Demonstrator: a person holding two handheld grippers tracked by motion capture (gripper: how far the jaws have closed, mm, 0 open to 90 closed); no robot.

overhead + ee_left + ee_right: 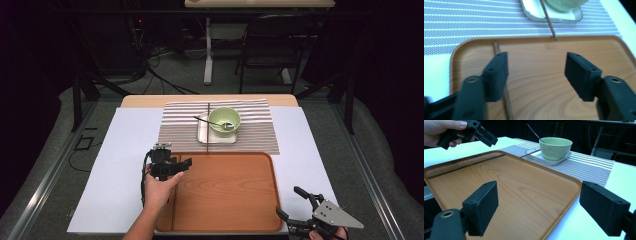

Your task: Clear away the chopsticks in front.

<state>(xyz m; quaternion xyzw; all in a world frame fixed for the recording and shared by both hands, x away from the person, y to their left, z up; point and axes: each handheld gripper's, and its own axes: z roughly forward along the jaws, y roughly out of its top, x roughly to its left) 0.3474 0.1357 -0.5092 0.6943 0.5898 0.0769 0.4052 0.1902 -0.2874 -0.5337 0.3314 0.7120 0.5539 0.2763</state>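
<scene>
Your left tongs (186, 163) hover over the left part of the wooden tray (225, 220) with the jaws wide apart and nothing between the pads; in the left gripper view the first chopstick (505, 96) lies on the tray floor below the left jaw, not gripped. That stick runs along the tray's left rim, parallel to the table's left edge, and looks settled flat. I judge this half of the work done: one chopstick is in the tray and let go.

The second chopstick (207, 125) is left to fetch. It lies on the striped mat (175, 130) toward the table's far edge, pointing from far to near, with its near tip just reaching the tray's far rim. It rests against the left side of the white dish (205, 137), which carries the green bowl (225, 120) with a spoon (212, 122) in it. Whether bowl, dish and spoon also belong in the tray I cannot tell.

Both sticks are thin, dark brown, straight and plain. The one on the mat sits so close to the dish that you likely need a pinch near its free near end.

Your right tongs (291, 205) wait at the table's near right corner, just off the tray's right rim, jaws wide apart and empty.
</scene>
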